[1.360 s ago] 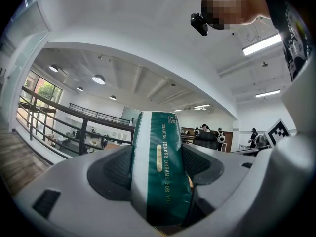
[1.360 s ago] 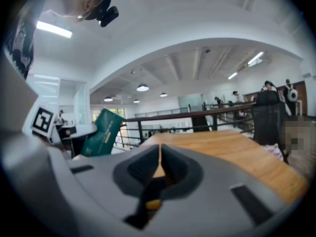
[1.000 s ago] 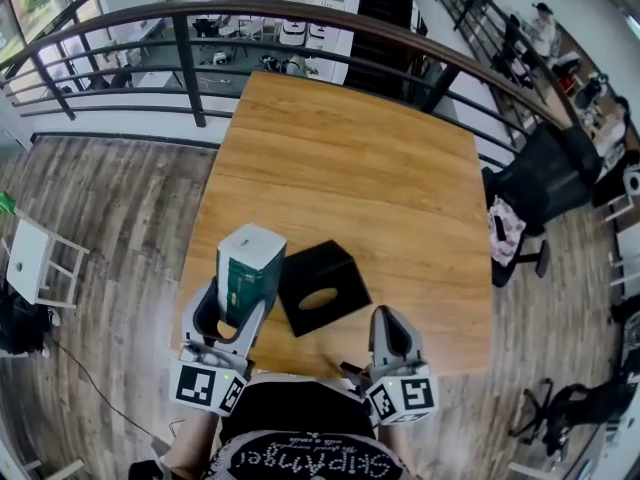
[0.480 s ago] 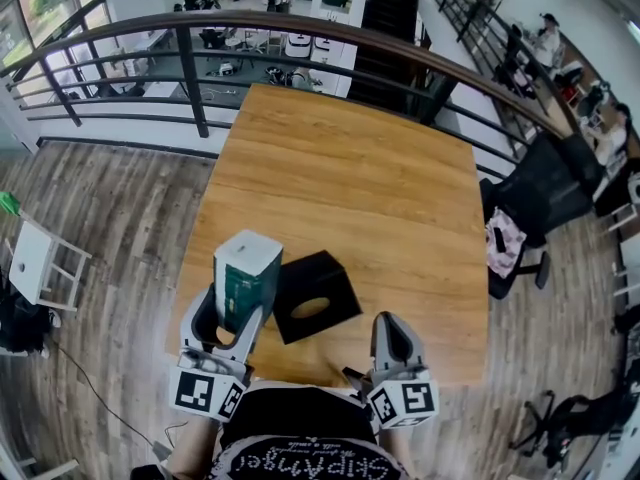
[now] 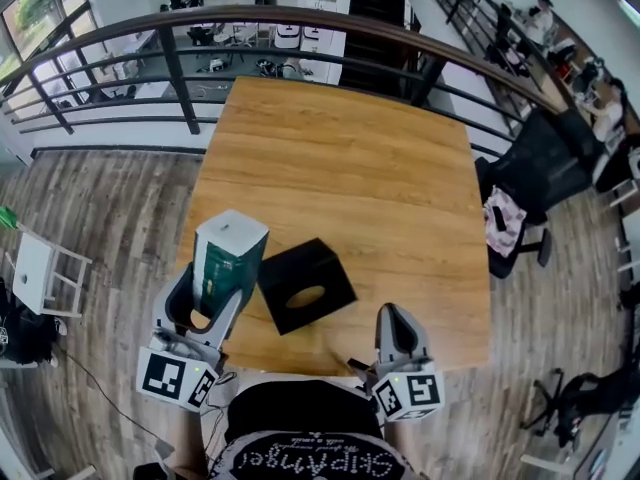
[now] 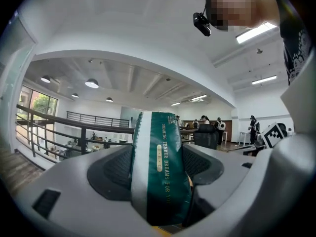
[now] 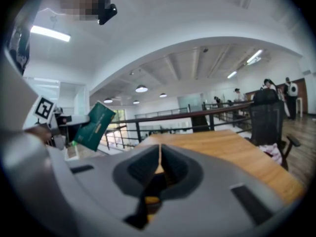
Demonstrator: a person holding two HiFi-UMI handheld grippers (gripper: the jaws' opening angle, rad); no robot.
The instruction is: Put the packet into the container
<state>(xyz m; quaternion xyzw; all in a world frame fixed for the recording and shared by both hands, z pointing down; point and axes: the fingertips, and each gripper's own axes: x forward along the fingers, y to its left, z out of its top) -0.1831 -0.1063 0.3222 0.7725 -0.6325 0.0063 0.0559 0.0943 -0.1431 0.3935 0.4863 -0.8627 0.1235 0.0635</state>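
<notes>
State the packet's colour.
Dark green packet, pale stripe, gold lettering; clearest in the left gripper view.

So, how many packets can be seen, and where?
1: the green packet, upright, clamped in the left gripper, left of the black container. Others could hide inside it.

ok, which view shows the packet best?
Left gripper view: the packet fills the centre, clamped between the jaws, print readable. Head view shows it from above, in the left hand-held gripper beside the container. Right gripper view: small, tilted, far left.

Green packet (image 5: 228, 260), silver top – upright, clamped in left tongs (image 5: 208, 296); black container (image 5: 306, 285), oval slot up – just beside.
</notes>
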